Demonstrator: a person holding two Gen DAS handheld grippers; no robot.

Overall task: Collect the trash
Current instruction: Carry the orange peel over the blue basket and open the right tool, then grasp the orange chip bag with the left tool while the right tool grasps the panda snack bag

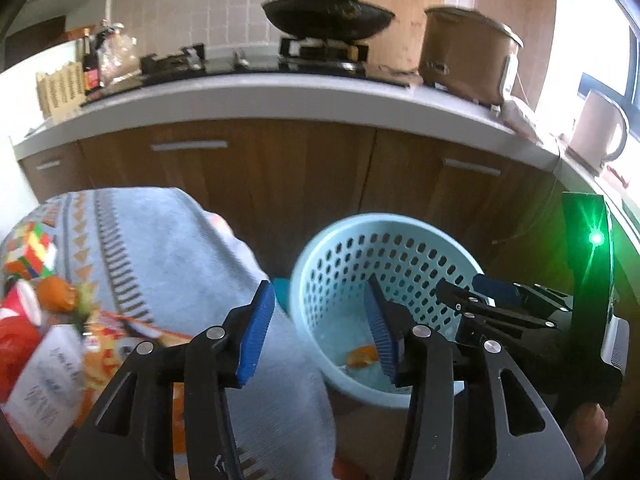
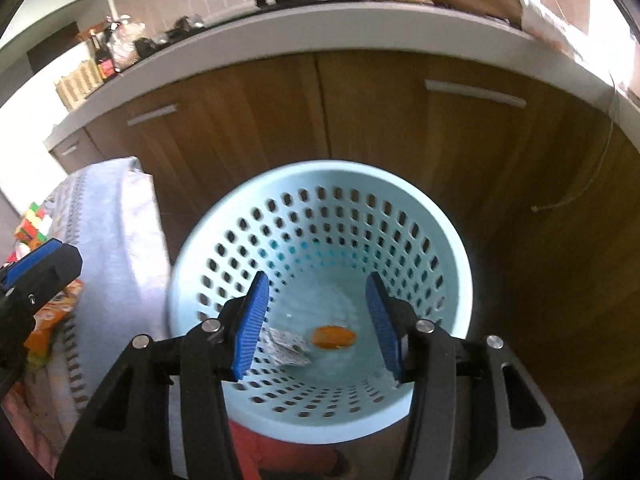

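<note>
Upright basket (image 2: pixel 320 184), mouth upward, beneath spread right tongs (image 2: pixel 316 320).

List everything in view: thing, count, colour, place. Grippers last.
Waste basket: one, light blue, perforated, on the floor before the cabinets.
Orange scrap: one, orange, on the basket bottom.
Crumpled wrapper: one, white, patterned, beside the orange scrap.
Cloth: one, pale blue, patterned, covering a surface left of the basket.
Puzzle cube: one, multicoloured, on the cloth.
Snack packets: number unclear, orange and red, on the cloth.
Wok: one, black, on the stove.
Rice cooker: one, brown, on the counter.
Left gripper: open, empty.
Right gripper: open, above the basket.
</note>
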